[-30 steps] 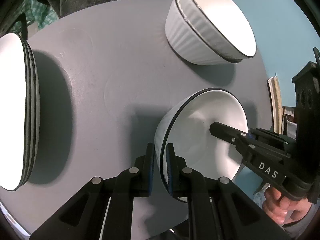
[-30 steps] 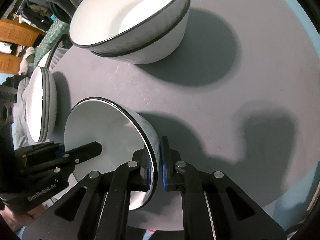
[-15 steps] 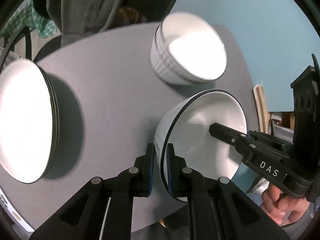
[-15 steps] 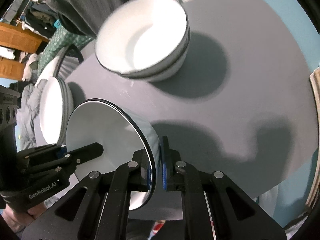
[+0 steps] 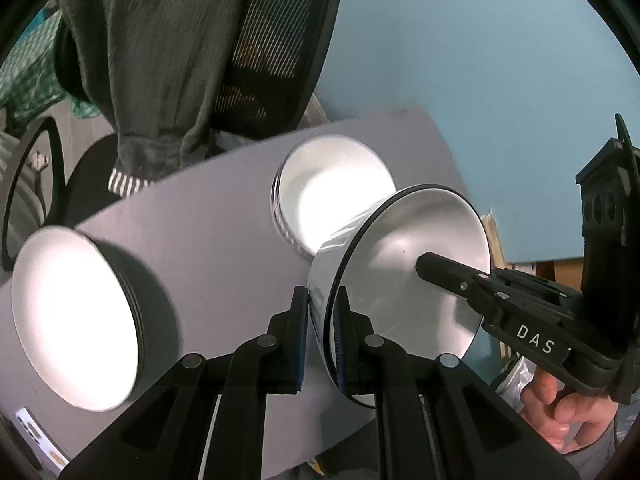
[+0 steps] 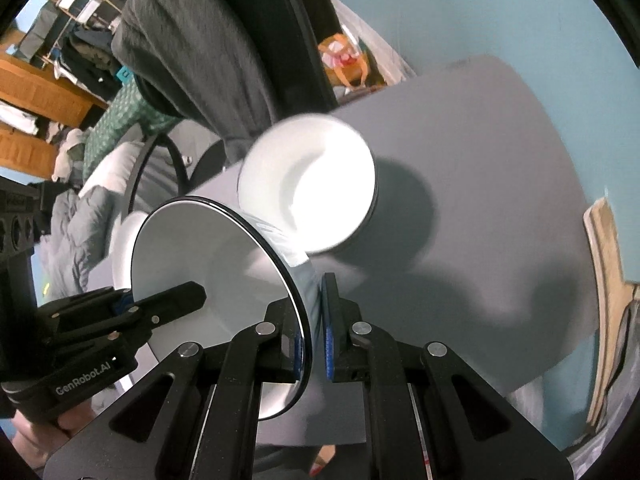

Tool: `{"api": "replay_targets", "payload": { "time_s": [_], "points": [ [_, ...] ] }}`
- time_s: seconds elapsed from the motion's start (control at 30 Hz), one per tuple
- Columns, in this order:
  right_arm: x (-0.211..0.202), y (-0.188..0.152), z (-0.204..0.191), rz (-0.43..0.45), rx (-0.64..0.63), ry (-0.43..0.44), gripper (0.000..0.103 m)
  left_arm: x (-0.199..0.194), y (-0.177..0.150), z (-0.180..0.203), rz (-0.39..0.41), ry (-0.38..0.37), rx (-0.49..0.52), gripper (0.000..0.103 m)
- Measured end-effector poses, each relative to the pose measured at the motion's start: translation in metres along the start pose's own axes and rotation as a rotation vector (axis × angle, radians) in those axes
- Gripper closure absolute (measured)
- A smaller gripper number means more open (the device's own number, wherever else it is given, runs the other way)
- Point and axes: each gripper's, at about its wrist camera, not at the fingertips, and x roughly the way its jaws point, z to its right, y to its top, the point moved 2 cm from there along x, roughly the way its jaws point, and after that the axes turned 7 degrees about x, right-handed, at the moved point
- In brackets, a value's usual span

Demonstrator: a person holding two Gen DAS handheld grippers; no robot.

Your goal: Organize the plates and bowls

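A white bowl with a black rim [image 5: 404, 280] hangs in the air above the grey table [image 5: 224, 232], held from both sides. My left gripper [image 5: 323, 328] is shut on its near rim. My right gripper [image 6: 311, 328] is shut on the opposite rim of the same bowl [image 6: 208, 264]. Beyond it, a stack of white bowls [image 5: 332, 204] stands on the table; it also shows in the right wrist view [image 6: 312, 188]. A stack of white plates [image 5: 76, 320] sits at the left.
A black mesh office chair draped with a dark grey garment [image 5: 180, 52] stands behind the table. A phone [image 5: 36, 440] lies at the table's near left corner. A teal wall [image 5: 480, 60] is behind. Wooden boards [image 6: 604, 272] lean at the right.
Both grippers have lifted the bowl higher above the table and drawn back; the bowl stack and the plates look smaller and farther away. The grip has not changed.
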Motion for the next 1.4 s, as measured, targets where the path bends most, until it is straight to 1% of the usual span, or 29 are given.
{"api": "replay_targets", "payload": {
  "time_s": [0.2, 0.27, 0.47, 0.6, 0.77, 0.9, 1.03, 1.13, 1.2, 1.3, 1.4],
  "points": [
    [0.004, 0.021, -0.005, 0.018, 0.012, 0.003, 0.095, 0.003, 0.027, 0.002, 0.020, 0.026, 0.020, 0.092],
    [-0.002, 0.030, 0.001, 0.017, 0.015, 0.005, 0.095, 0.006, 0.033, 0.000, 0.023, 0.031, 0.026, 0.092],
    [0.007, 0.046, 0.004, 0.007, 0.011, -0.015, 0.095, 0.021, 0.046, -0.004, -0.001, 0.048, 0.023, 0.092],
    [0.017, 0.052, 0.010, -0.018, 0.015, -0.027, 0.095, 0.032, 0.050, -0.008, -0.022, 0.064, 0.023, 0.092],
    [0.032, 0.054, 0.007, -0.048, 0.001, -0.054, 0.095, 0.044, 0.050, -0.015, -0.048, 0.075, 0.012, 0.092],
    [0.039, 0.054, 0.006, -0.061, -0.007, -0.073, 0.095, 0.049, 0.053, -0.015, -0.048, 0.090, 0.028, 0.092],
    [0.043, 0.060, 0.010, -0.085, 0.004, -0.066, 0.095, 0.050, 0.056, -0.015, -0.046, 0.096, 0.027, 0.092],
    [0.046, 0.062, 0.013, -0.094, 0.007, -0.084, 0.092, 0.052, 0.059, -0.018, -0.048, 0.110, 0.017, 0.092],
    [0.046, 0.063, 0.014, -0.096, 0.010, -0.093, 0.088, 0.053, 0.060, -0.020, -0.053, 0.101, 0.016, 0.092],
    [0.045, 0.064, 0.016, -0.098, 0.018, -0.081, 0.088, 0.051, 0.060, -0.020, -0.055, 0.097, 0.019, 0.092],
    [0.045, 0.064, 0.016, -0.102, 0.015, -0.082, 0.088, 0.049, 0.058, -0.019, -0.053, 0.109, 0.028, 0.092]
  ]
}}
